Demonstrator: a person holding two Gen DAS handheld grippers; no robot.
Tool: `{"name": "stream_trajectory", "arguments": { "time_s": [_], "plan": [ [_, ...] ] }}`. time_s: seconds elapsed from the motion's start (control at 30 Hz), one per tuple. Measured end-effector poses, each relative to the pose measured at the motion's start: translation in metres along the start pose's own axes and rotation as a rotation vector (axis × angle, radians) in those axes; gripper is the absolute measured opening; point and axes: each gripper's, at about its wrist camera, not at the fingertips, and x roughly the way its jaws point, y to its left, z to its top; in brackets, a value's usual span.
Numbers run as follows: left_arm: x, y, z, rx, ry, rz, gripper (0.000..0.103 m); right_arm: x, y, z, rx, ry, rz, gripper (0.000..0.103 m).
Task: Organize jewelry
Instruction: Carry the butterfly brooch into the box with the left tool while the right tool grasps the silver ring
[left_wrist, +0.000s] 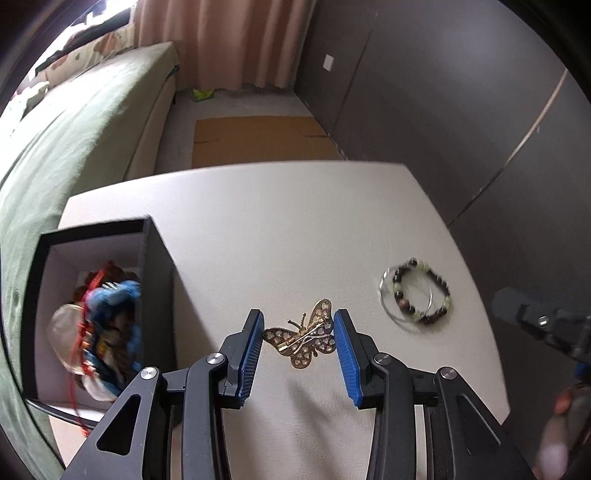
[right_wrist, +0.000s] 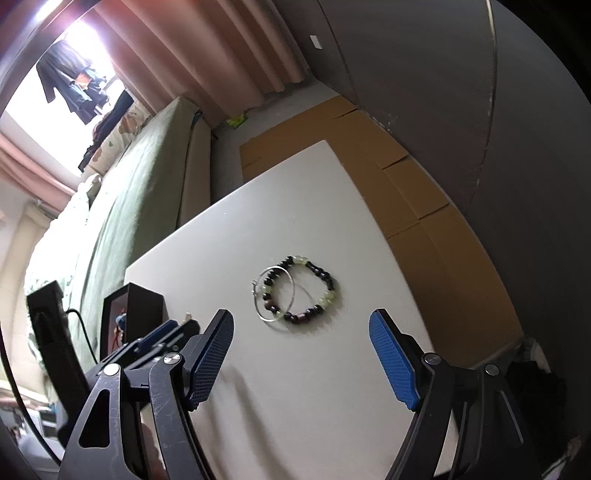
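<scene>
Two grippers are working over a white desk (left_wrist: 277, 229). Left gripper (left_wrist: 298, 334) is clamping a gold butterfly brooch (left_wrist: 301, 338) by its wingtips between the blue pads (left_wrist: 253, 345), jaws narrowed onto it; a faint shadow beneath suggests the brooch is hanging just clear of the desk, though the view does not settle this. Black box (left_wrist: 155, 295) is standing open at the desk's left edge, just beside the left gripper, and is holding a blurred heap of blue, red and pale jewelry (left_wrist: 107, 325). Beaded bracelet (right_wrist: 306, 291) of dark and pale green beads is lying near the desk's right edge, with a thin silver hoop (right_wrist: 275, 293) overlapping its left side. Right gripper (right_wrist: 301, 354) is hovering with jaws standing wide and nothing between them, the bracelet and hoop lying beyond its fingertips. Brown cardboard (right_wrist: 406, 206) is lying on the floor past the desk's far and right edges.
</scene>
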Motion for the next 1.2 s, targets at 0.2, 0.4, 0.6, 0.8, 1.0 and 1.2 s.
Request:
{"name": "stream_trajectory", "arguments": {
  "time_s": [0.2,0.4,0.6,0.8,1.0,1.2],
  "plan": [
    [-0.02,0.013,0.011,-0.029,-0.057,-0.042,0.04,0.011,0.002,0.01,0.032,-0.007,0.072,0.057],
    [-0.035,0.024,0.016,-0.044,-0.094,-0.073,0.04,0.036,0.006,0.016,0.066,0.029,0.082,0.038],
    [-0.043,0.041,0.017,-0.066,-0.11,-0.081,0.04,0.061,0.01,0.014,0.059,0.075,0.017,0.024],
    [-0.048,0.05,0.015,-0.082,-0.12,-0.09,0.04,0.07,0.016,0.013,0.034,0.054,-0.059,0.01],
    [-0.054,0.06,0.018,-0.107,-0.132,-0.105,0.04,0.059,0.022,0.013,0.051,0.034,-0.066,0.005],
    [-0.068,0.073,0.017,-0.161,-0.149,-0.133,0.04,0.04,0.036,0.011,0.044,-0.017,-0.047,0.004]
  ]
}}
